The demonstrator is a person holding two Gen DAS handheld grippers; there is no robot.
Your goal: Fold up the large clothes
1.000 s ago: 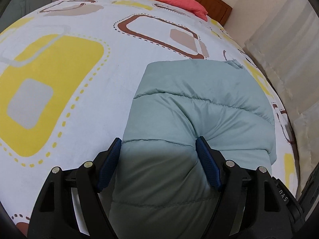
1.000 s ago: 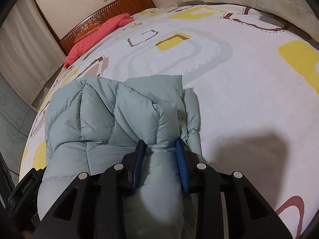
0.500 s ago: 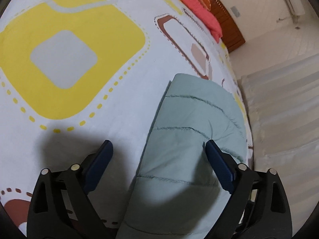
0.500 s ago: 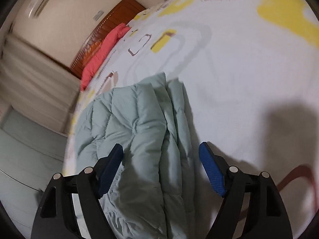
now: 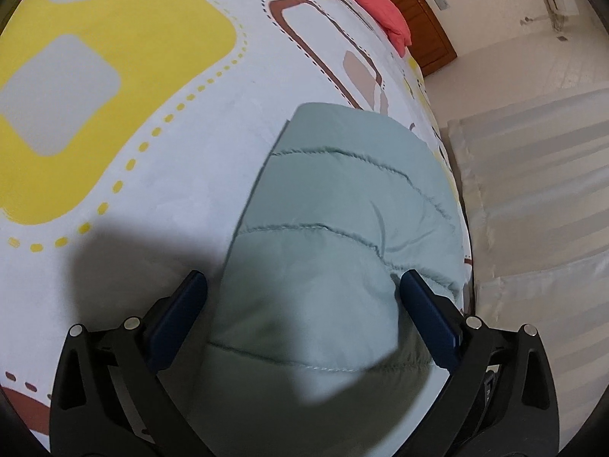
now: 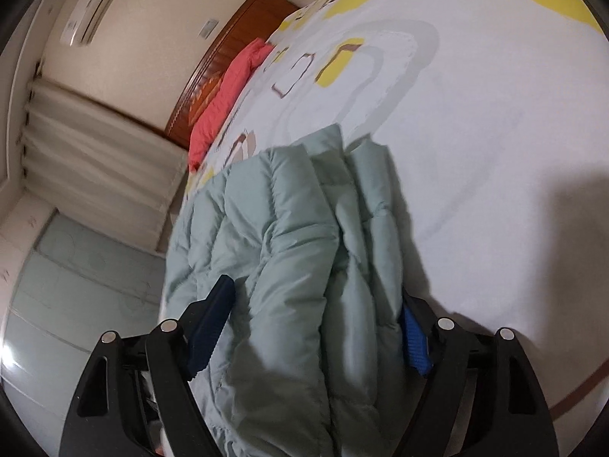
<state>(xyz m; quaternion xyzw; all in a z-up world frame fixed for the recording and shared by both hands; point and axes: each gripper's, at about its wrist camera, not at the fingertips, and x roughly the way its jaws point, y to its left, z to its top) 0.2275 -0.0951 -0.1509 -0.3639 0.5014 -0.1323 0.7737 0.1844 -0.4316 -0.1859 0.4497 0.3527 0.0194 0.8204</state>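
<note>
A pale green quilted puffer jacket (image 5: 342, 228) lies folded on the patterned bed sheet (image 5: 133, 152). In the left wrist view my left gripper (image 5: 302, 285) is open above the jacket's near end, its blue pads wide apart on either side of the fabric. In the right wrist view the jacket (image 6: 289, 236) shows bunched folds and a sleeve along its right side. My right gripper (image 6: 318, 301) is open over it, the jaws straddling the folds without pinching them.
A coral pillow (image 6: 228, 91) and wooden headboard (image 6: 236, 38) lie at the bed's far end. A pale curtain (image 5: 533, 209) hangs close beside the bed edge. The sheet (image 6: 495, 114) spreads wide to the jacket's right.
Both grippers let go of the jacket and opened wide. Both lifted and tilted, so the views swung toward the wall and curtain.
</note>
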